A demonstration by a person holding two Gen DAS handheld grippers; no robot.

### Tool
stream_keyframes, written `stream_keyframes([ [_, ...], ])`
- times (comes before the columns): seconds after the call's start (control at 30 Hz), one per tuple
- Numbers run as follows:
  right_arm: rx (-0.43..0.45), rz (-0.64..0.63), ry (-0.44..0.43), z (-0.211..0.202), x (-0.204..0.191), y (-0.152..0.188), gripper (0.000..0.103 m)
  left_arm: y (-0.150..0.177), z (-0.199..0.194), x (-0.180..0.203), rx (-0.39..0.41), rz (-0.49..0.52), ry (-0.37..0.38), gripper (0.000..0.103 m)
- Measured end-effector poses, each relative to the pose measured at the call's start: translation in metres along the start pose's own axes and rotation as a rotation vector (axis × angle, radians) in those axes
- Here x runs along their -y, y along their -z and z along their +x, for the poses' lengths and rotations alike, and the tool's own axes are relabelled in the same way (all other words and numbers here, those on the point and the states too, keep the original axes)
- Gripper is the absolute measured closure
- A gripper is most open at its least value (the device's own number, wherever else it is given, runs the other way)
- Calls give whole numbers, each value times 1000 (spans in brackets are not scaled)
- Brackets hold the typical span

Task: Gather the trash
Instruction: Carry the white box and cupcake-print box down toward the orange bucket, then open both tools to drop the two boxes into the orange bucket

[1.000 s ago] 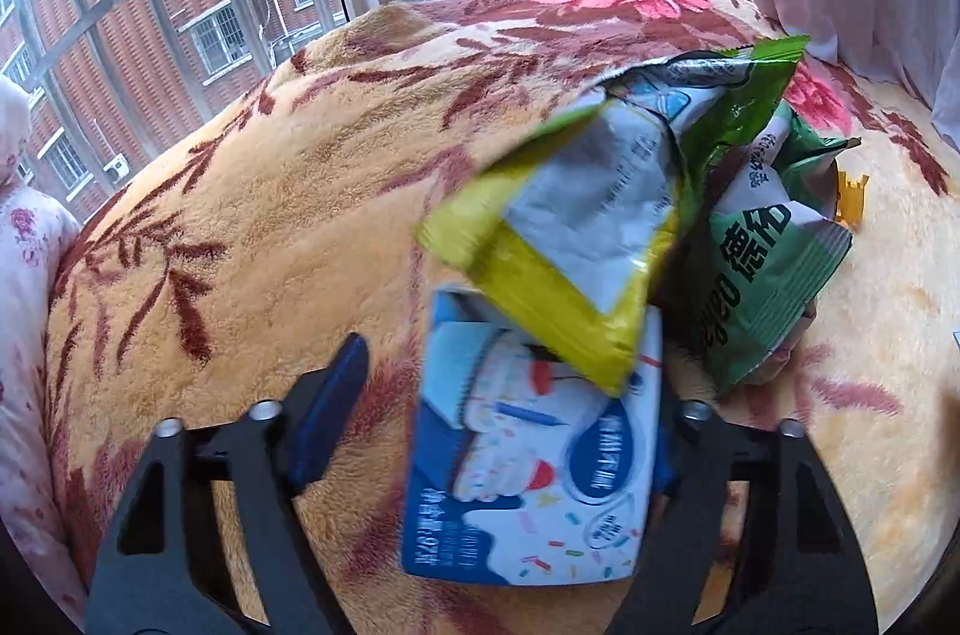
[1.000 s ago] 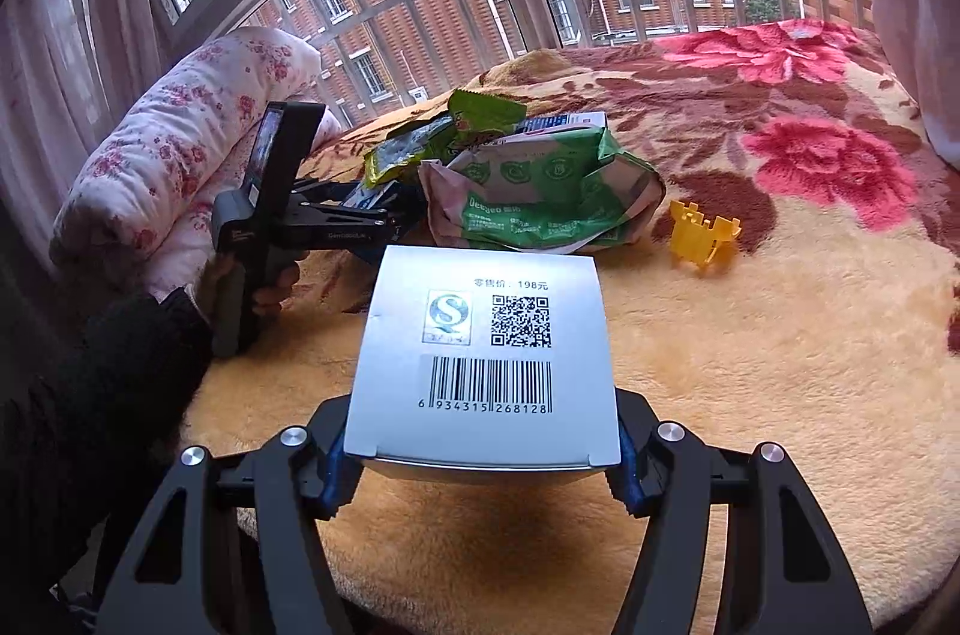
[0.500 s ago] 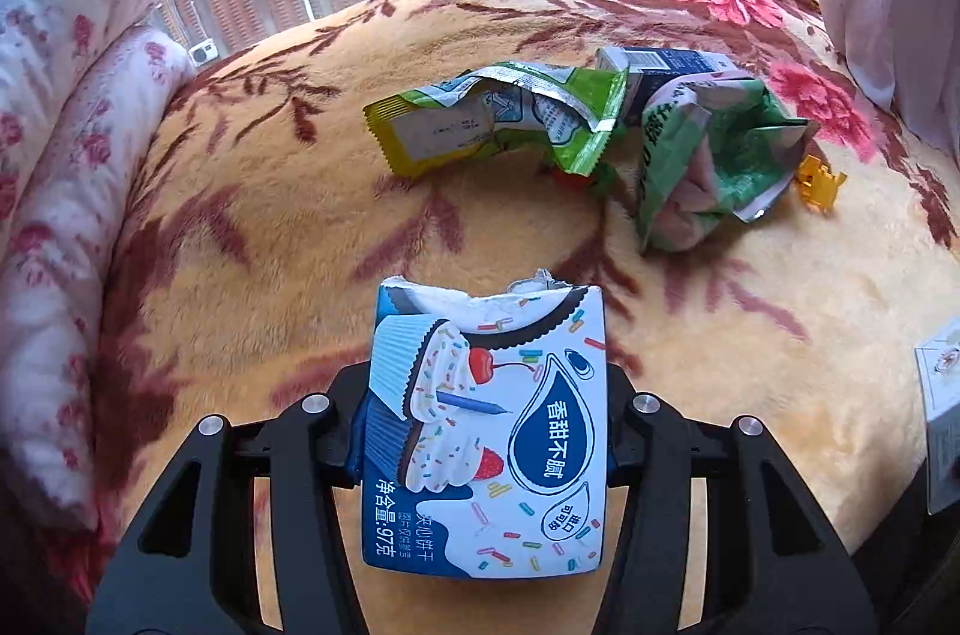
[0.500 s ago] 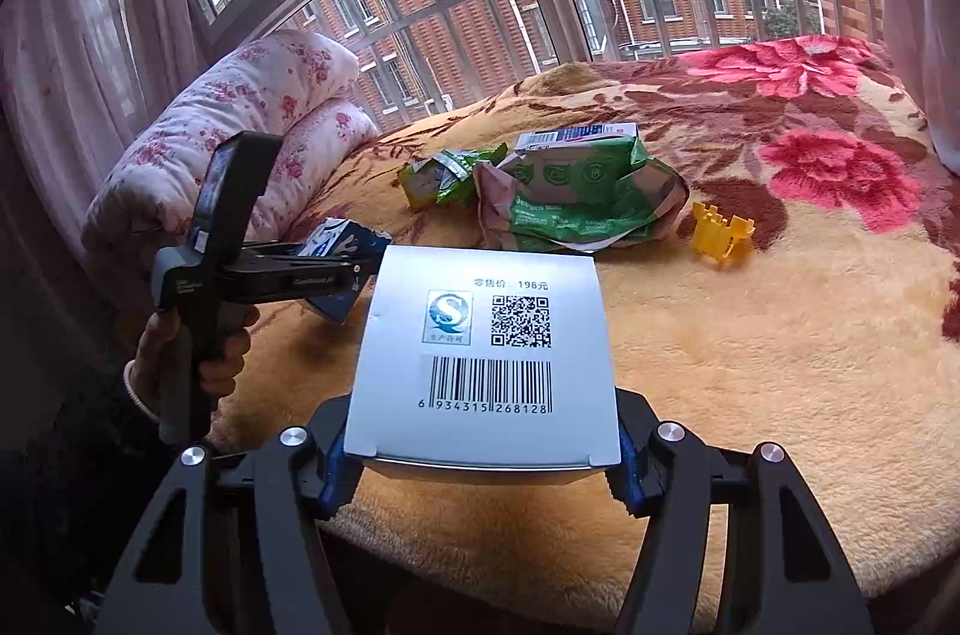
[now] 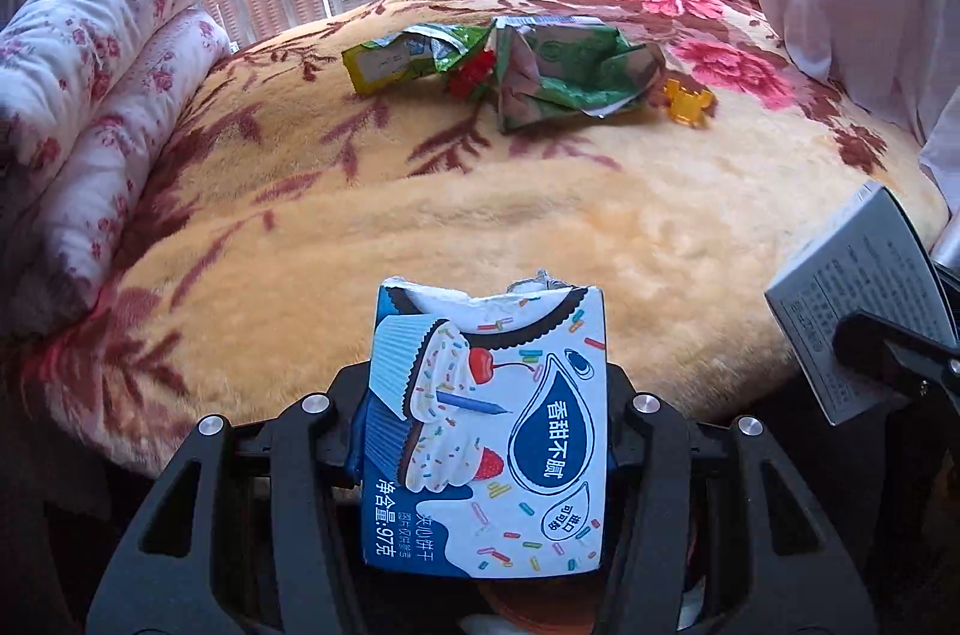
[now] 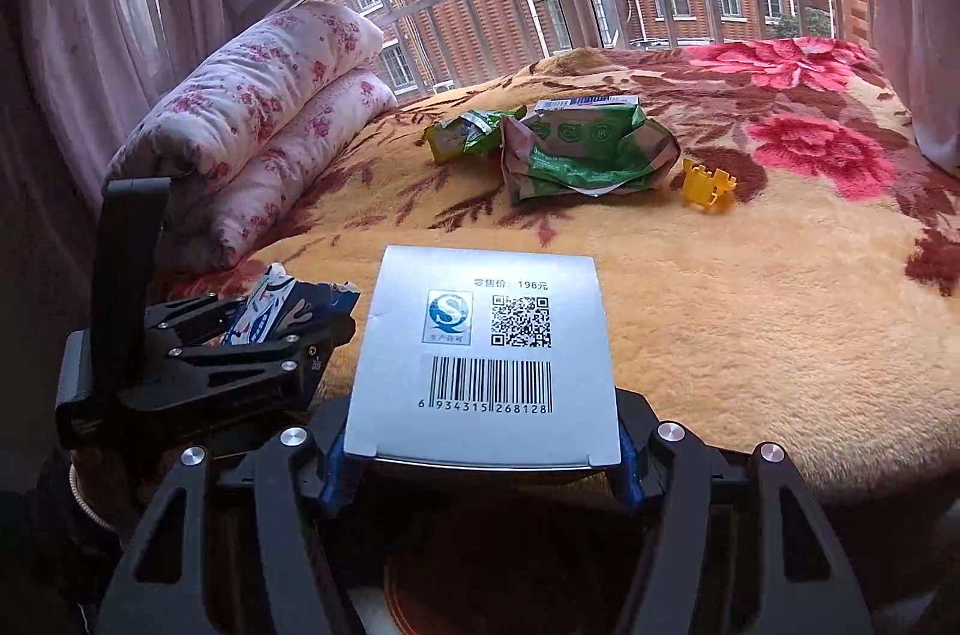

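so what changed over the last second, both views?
The left gripper closed its fingers on the blue cookie box and pulled it back off the blanket, away from the green wrappers. The right gripper also backed off, same grip on the grey box. Wrappers and yellow toy stayed put.

Blue biscuit box point(image 5: 486, 431) and grey carton point(image 6: 486, 353) held; green wrappers point(image 5: 564, 74) on blanket.
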State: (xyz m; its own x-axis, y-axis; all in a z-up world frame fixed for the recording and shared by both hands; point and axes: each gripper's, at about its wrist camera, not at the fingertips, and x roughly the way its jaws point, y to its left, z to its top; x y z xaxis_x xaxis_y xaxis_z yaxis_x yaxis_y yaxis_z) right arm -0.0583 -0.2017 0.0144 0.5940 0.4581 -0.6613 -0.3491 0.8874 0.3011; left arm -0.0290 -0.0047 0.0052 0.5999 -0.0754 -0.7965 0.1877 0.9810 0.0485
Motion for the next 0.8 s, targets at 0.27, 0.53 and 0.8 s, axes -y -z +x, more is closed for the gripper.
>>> stream_keyframes([
  [0.27,-71,-12,-13,-22,-6,40,40,61,-12,22,-80,57,38,52],
  [0.53,-189,2,-8,-20,-9,83,40,101,6,30,-203,78,79,52],
  [0.8,-306,-35,27,5,-8,123,40,140,55,37,-360,89,92,52],
])
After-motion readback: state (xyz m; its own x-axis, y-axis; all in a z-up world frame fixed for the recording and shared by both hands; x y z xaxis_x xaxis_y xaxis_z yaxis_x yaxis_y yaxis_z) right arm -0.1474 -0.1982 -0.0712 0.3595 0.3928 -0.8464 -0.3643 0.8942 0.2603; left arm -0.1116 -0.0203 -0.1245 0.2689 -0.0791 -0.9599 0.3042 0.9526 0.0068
